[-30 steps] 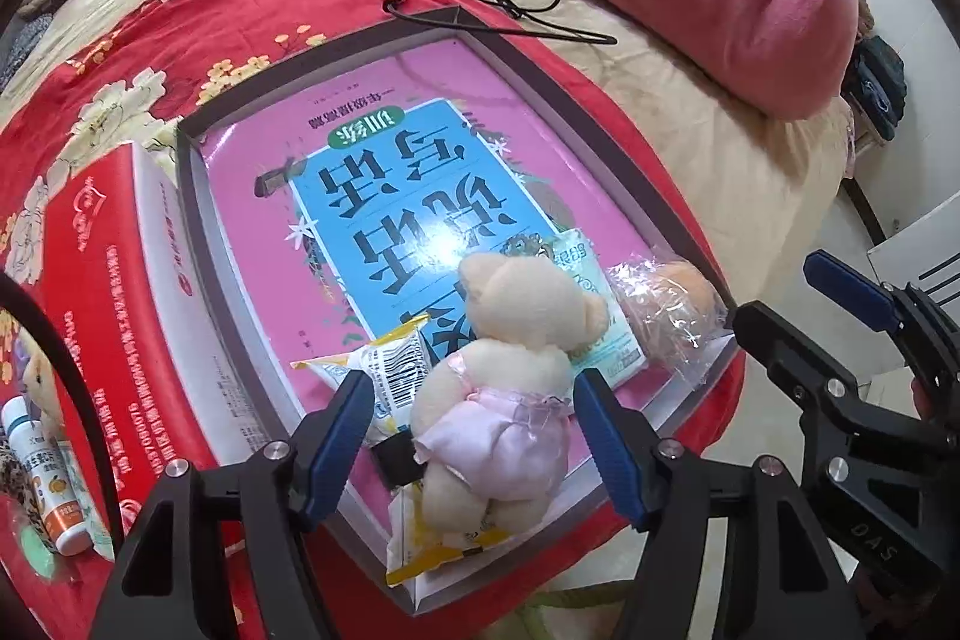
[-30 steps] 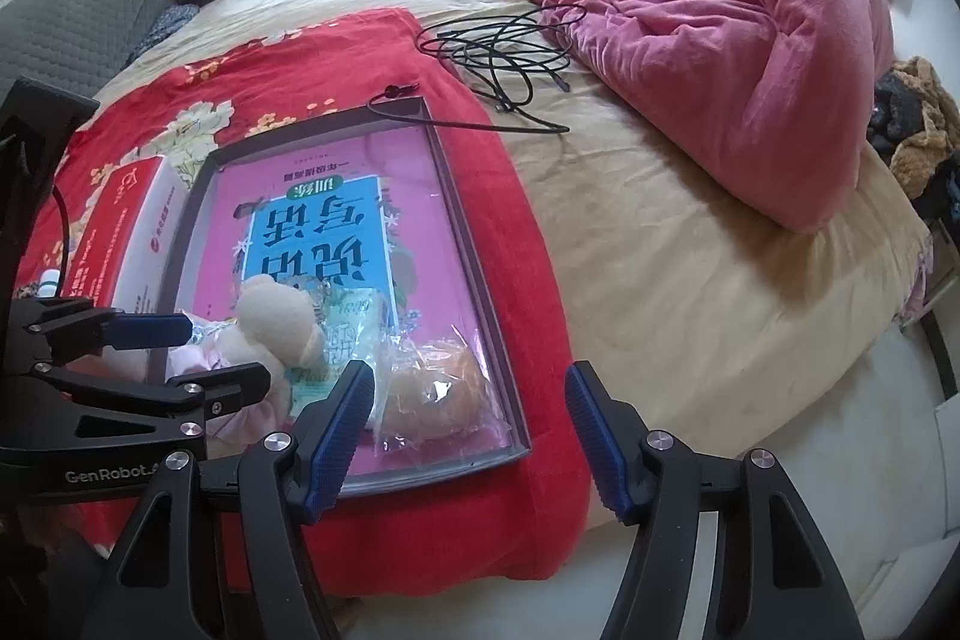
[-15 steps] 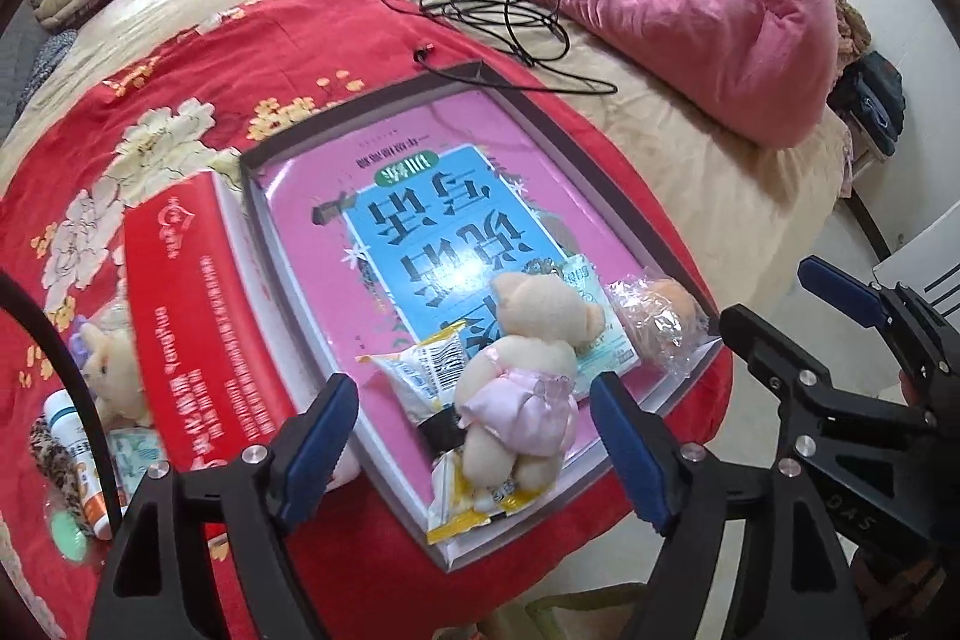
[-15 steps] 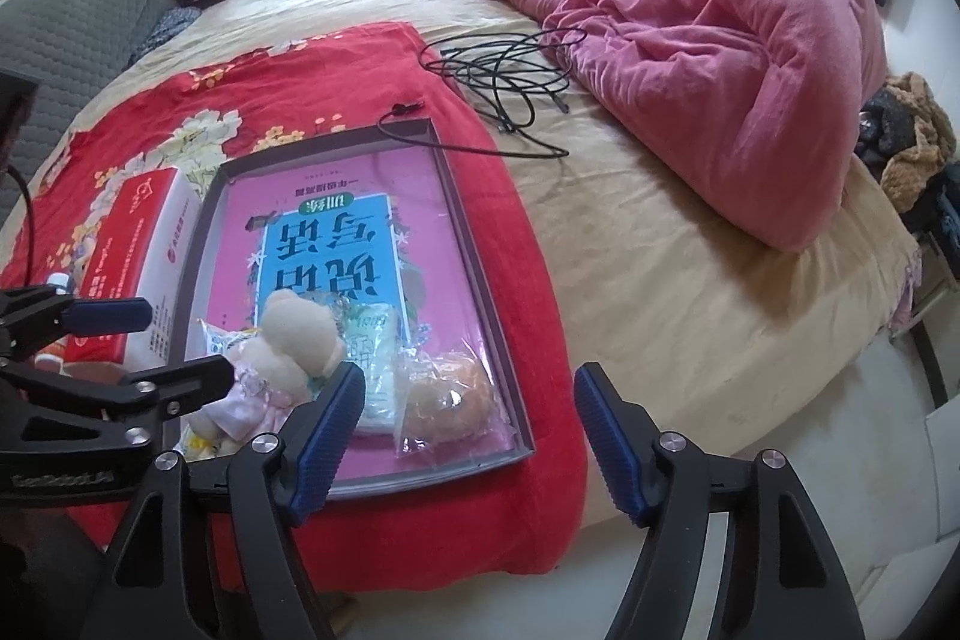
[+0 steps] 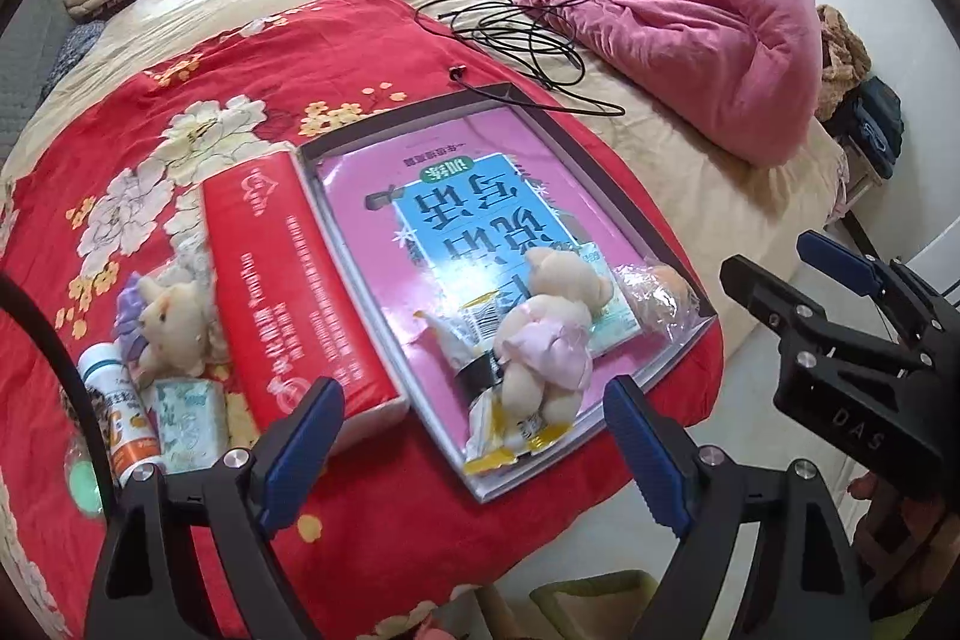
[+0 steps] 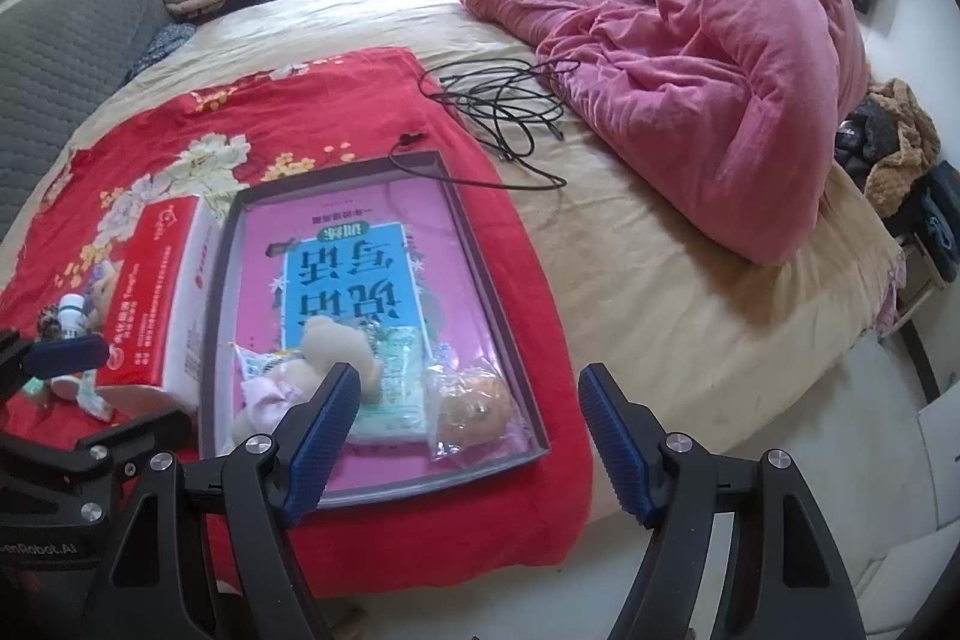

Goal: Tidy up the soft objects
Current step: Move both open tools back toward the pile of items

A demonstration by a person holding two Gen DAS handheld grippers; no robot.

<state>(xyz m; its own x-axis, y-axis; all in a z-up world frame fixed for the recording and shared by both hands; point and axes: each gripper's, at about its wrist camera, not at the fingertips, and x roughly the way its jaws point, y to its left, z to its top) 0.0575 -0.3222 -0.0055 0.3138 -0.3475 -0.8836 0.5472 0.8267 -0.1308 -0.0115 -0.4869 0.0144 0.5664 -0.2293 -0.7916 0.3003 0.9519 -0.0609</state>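
A cream teddy bear in a pink dress (image 5: 552, 334) (image 6: 300, 376) lies at the near end of a grey-rimmed tray (image 5: 408, 124) (image 6: 487, 280), on top of snack packets (image 5: 510, 436). A bun in a clear wrapper (image 5: 654, 292) (image 6: 474, 406) lies beside it. A second bear in purple (image 5: 168, 316) rests on the red floral cloth, left of a red box (image 5: 294, 292). My left gripper (image 5: 474, 400) hovers above the pink bear with its jaws opening and nothing between them. My right gripper (image 6: 471, 388) is open and empty above the tray's near corner.
A pink and blue book (image 5: 474, 208) fills the tray. A small bottle (image 5: 120, 412) and a tissue pack (image 5: 186, 418) lie by the purple bear. Black cables (image 6: 498, 100) and a heaped pink duvet (image 6: 708, 88) lie farther back. The bed edge and floor are near.
Both grippers have risen and pulled back from the tray, so more of the bed shows. The left jaws have spread wider around the pink bear, which stays lying in the tray.
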